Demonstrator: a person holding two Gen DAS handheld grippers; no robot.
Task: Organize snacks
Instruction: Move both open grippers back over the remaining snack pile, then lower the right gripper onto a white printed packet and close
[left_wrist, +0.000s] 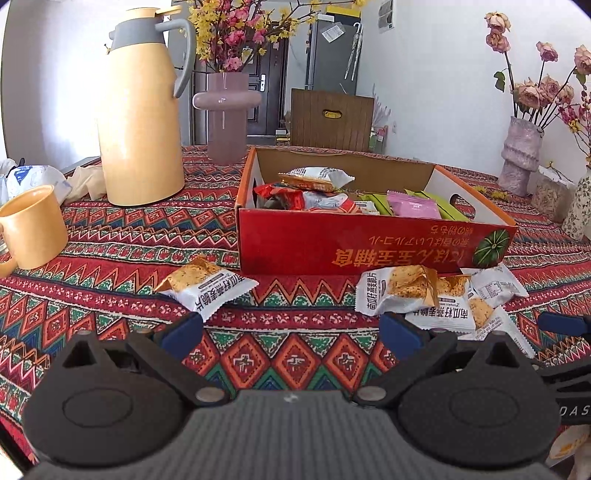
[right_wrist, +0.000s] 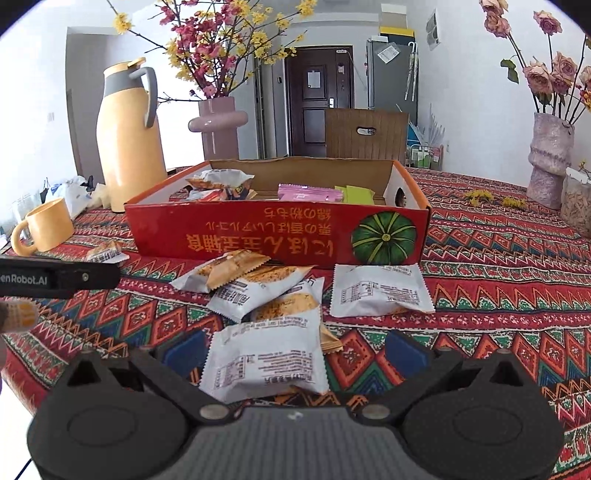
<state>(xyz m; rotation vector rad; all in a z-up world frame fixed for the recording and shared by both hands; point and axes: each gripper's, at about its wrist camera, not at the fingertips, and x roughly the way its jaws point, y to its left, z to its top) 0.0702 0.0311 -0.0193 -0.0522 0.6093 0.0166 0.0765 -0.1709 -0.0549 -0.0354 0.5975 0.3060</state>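
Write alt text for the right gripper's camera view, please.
An open right gripper straddles a white snack packet on a patterned tablecloth. More packets lie before a red cardboard box partly filled with snacks.

We're in somebody's home, at the dining table (right_wrist: 498, 266) under its bright patterned cloth. On it stand a yellow thermos jug (left_wrist: 140, 110), a matching mug (left_wrist: 31, 229) and vases of flowers (right_wrist: 218, 125). Behind the table there's a wooden chair (right_wrist: 365, 136), then the dark front door (right_wrist: 317, 99).
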